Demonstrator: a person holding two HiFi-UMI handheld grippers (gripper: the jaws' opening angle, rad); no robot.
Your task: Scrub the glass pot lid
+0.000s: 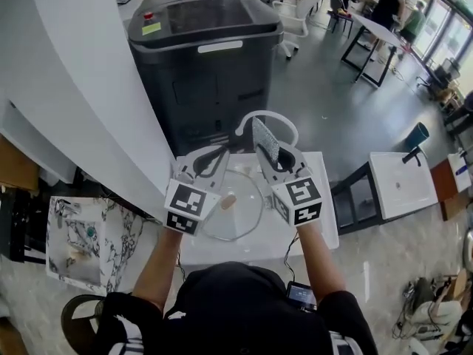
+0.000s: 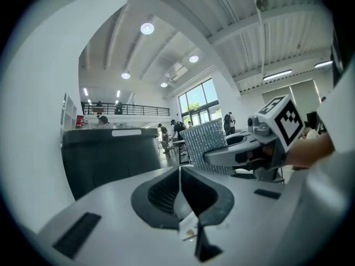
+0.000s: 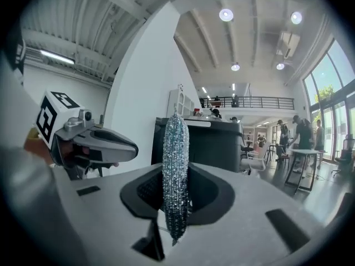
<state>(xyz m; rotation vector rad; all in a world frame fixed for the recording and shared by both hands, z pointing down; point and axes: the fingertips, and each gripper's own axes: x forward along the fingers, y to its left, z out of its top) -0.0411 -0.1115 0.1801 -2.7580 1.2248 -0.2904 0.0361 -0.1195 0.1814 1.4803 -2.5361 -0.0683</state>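
Aloft | left gripper (image 2: 179, 184) jaws together, empty | right gripper (image 3: 176, 173) jaws clamping sponge (image 3: 175, 143) | lid (image 1: 247, 217) below.

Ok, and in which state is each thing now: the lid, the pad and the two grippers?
Lid: lying flat on the table, not held.
Pad: upright, clamped in the right gripper.
Left gripper: shut, nothing between its jaws.
Right gripper: shut on the pad.

White table (image 1: 327, 220): glass pot lid (image 1: 240, 217) lying flat.
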